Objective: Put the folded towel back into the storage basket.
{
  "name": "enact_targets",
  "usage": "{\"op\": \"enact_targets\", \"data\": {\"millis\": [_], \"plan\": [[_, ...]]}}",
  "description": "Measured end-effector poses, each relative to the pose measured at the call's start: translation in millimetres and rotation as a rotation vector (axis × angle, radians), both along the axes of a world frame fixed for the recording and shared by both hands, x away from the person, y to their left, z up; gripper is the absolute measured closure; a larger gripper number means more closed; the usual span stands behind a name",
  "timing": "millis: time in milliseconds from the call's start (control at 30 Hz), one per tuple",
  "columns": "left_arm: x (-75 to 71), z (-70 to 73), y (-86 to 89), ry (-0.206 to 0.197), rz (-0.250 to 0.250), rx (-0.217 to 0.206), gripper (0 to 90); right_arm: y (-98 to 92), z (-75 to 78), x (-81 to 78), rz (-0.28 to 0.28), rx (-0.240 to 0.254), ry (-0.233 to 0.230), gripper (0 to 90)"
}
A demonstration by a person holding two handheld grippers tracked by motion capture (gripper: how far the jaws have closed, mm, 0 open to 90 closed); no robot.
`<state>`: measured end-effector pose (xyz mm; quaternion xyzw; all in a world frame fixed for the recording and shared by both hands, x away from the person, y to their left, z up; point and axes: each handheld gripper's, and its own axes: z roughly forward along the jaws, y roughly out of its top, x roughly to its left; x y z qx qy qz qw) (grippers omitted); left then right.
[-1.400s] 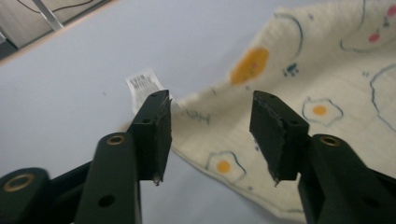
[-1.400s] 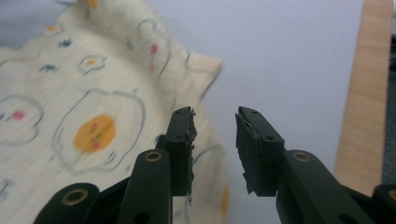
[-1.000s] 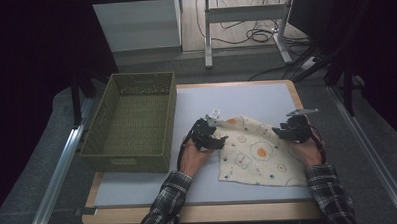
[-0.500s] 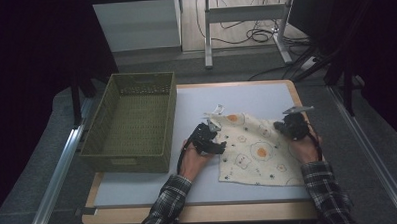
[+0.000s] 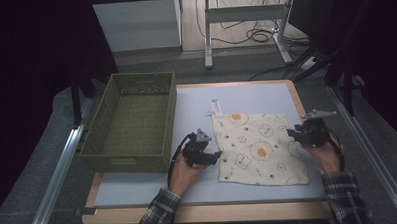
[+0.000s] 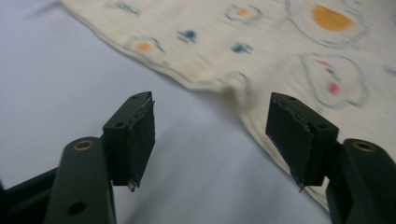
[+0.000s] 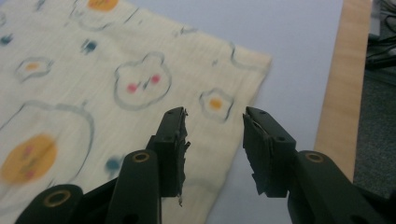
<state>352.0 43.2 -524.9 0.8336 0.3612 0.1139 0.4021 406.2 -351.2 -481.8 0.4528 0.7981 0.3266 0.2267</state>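
Cloth [image 5: 258, 147] lies flat, roughly square, edges near parallel to the surface [image 5: 196, 104] edges, right of centre. Left gripper [image 5: 214, 156] and right gripper [image 5: 293, 133] flank it, jaws open, holding nothing. Basket [image 5: 132, 124] occupies left edge.

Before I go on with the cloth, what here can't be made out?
- High view: the basket near wall hides its near floor.
- High view: the white tag past the cloth is too small to read.
- Left gripper view: the cloth's print is blurred, its far part cut off by the top edge.

left hand-held gripper [image 5: 215, 155] and right hand-held gripper [image 5: 293, 133], both jaws apart, empty
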Motion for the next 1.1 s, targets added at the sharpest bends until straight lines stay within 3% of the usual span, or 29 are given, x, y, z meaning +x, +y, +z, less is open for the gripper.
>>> {"op": "enact_targets", "data": {"millis": [100, 333, 600, 667, 767, 867, 1033, 1100], "plan": [[-14.7, -2.4, 1.6, -0.002, -0.041, -0.039, 40.2, -6.4, -4.3, -22.1, 0.006, 0.03, 0.017, 59.7], [-42.4, -5.8, -8.3, 0.01, -0.139, -0.06, 52.8, -19.8, -10.7, -75.0, 0.028, 0.082, 0.061, 62.6], [-56.1, -7.5, -21.6, 0.009, -0.212, -0.042, 58.9, -24.7, -22.5, -117.4, 0.06, 0.048, 0.113, 62.6], [-58.0, -11.4, -28.2, 0.007, -0.22, -0.007, 60.5, -27.4, -27.0, -125.3, 0.055, 0.045, 0.119, 62.5], [-63.4, -14.2, -33.6, -0.043, -0.205, 0.042, 68.9, -30.5, -31.0, -133.4, 0.041, 0.064, 0.105, 69.4], [-63.0, -15.0, -34.3, -0.023, -0.215, 0.013, 87.3, -30.3, -33.0, -135.7, 0.056, 0.107, 0.113, 83.5], [-62.4, -9.5, -23.8, 0.004, -0.224, 0.02, 90.0, -26.1, -32.7, -137.2, 0.064, 0.097, 0.105, 85.1], [-65.2, -7.4, -13.0, 0.022, -0.216, -0.005, 90.0, -23.5, -33.2, -139.4, 0.083, 0.112, 0.114, 85.1]]}}
